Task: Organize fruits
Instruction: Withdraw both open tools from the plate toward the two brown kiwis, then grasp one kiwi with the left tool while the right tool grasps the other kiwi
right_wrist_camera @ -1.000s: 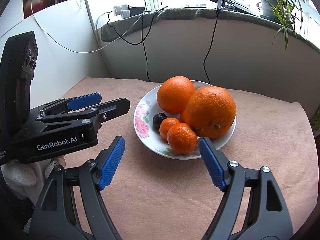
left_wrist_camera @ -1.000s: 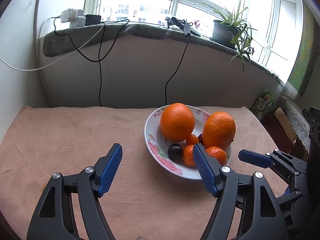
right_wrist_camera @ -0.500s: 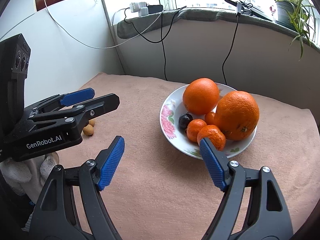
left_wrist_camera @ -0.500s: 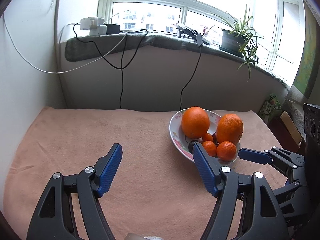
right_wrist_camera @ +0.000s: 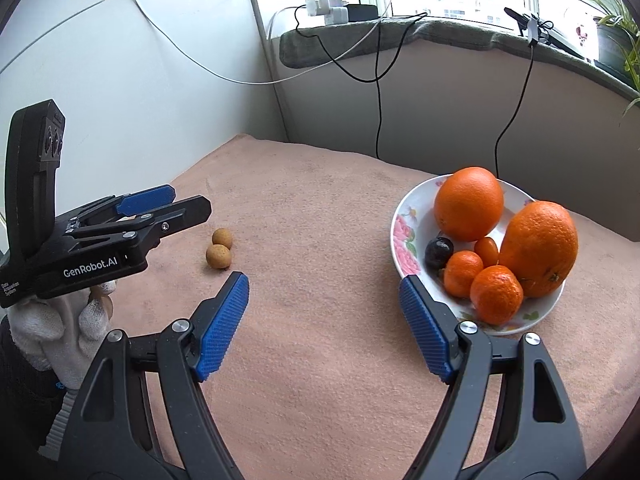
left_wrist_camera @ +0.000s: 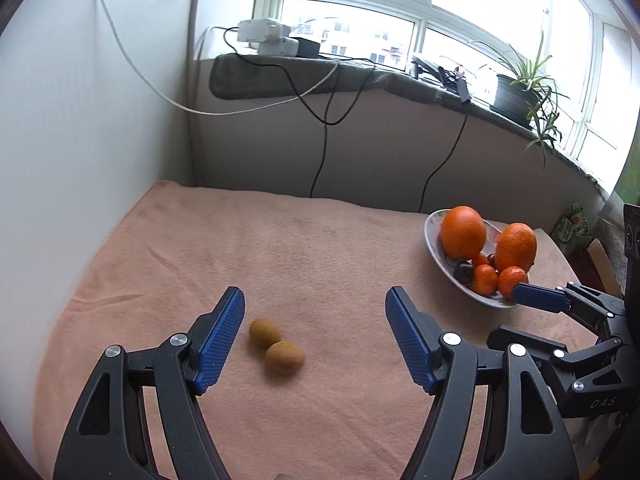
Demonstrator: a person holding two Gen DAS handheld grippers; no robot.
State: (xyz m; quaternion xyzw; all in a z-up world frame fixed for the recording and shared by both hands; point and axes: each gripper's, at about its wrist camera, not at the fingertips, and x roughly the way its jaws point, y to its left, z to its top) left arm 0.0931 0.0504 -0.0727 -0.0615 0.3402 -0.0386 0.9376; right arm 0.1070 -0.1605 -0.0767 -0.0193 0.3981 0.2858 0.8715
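two small round brown fruits (left_wrist_camera: 276, 343) are lying between your open, empty left gripper's (left_wrist_camera: 314, 338) jaws; your right gripper (right_wrist_camera: 324, 326) is hovering open.

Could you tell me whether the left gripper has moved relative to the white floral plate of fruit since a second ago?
Yes. The left gripper has swung left, away from the white floral plate, which now sits far right; two small brown fruits lie between its open jaws.

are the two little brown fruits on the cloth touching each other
Touching. In the left wrist view the two brown fruits sit pressed side by side with no cloth visible between them; the right wrist view agrees.
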